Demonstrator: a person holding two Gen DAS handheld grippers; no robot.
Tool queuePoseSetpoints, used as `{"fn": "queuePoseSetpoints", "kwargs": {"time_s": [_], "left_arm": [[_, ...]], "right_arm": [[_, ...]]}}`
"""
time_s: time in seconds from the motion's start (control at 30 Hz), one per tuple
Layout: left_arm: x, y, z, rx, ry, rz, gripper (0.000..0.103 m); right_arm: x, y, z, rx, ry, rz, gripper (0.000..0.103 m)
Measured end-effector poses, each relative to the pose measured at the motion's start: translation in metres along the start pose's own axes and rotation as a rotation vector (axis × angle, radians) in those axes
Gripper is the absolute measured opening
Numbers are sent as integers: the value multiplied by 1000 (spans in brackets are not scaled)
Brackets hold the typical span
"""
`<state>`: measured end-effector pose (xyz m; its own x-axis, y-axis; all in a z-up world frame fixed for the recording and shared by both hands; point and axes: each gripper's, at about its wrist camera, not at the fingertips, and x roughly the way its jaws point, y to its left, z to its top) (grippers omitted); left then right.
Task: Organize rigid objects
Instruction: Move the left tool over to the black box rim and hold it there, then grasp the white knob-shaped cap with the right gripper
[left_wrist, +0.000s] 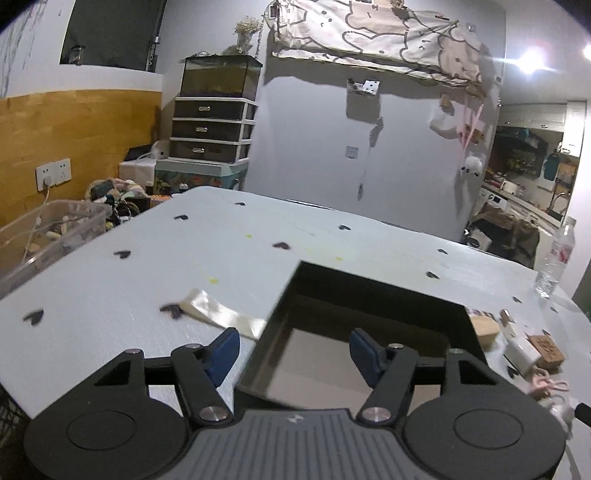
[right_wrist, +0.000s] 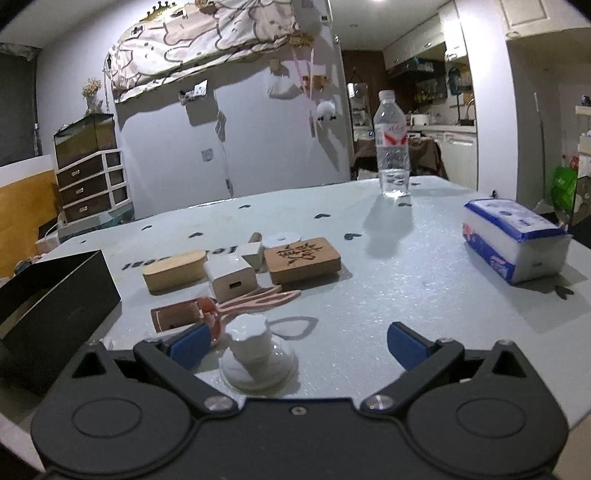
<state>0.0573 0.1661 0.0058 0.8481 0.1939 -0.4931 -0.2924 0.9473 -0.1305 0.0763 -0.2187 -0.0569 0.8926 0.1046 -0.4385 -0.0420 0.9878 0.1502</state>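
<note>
A black open box (left_wrist: 373, 295) sits on the pale table; it also shows at the left of the right wrist view (right_wrist: 55, 295). My left gripper (left_wrist: 293, 350) is open and empty, its fingers astride the box's near left corner. My right gripper (right_wrist: 295, 343) is open and empty, with a white suction-cup knob (right_wrist: 255, 350) on the table between its fingers. Beyond it lie a pink hair clip (right_wrist: 255, 301), a white charger block (right_wrist: 231, 277), a rounded wooden block (right_wrist: 173, 271), a carved wooden tile (right_wrist: 301, 258) and a flat brown card (right_wrist: 173, 317).
A water bottle (right_wrist: 392, 147) stands at the far table edge. A tissue pack (right_wrist: 513, 238) lies at the right. A clear plastic bin (left_wrist: 48, 236) sits at the table's left. A strip of tape (left_wrist: 221, 314) lies by the box. A drawer unit (left_wrist: 212, 129) stands behind.
</note>
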Motion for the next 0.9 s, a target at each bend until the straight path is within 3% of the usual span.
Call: {"fn": "queuePoseSetpoints", "kwargs": {"time_s": [0.1,0.3,0.53,0.7,0.8,0.9], "left_arm": [[10,2,10,23,19,26,60],[38,9,19,34,98,37,44],[63,11,21,30,172,21,19],[72,10,24,50,191,18,15],[74,10,25,58,196,22,10],[73,11,24,65,199,16,9]], "right_arm": [[10,2,7,-4,16,-2,101],[30,11,18,-58,62,-2,85],[41,19,20,-137,126,47,52],[34,21,19,-194,170,58,42],[27,20,19,-207,188,63,30],[24,20,18,-218,199,69,29]]}}
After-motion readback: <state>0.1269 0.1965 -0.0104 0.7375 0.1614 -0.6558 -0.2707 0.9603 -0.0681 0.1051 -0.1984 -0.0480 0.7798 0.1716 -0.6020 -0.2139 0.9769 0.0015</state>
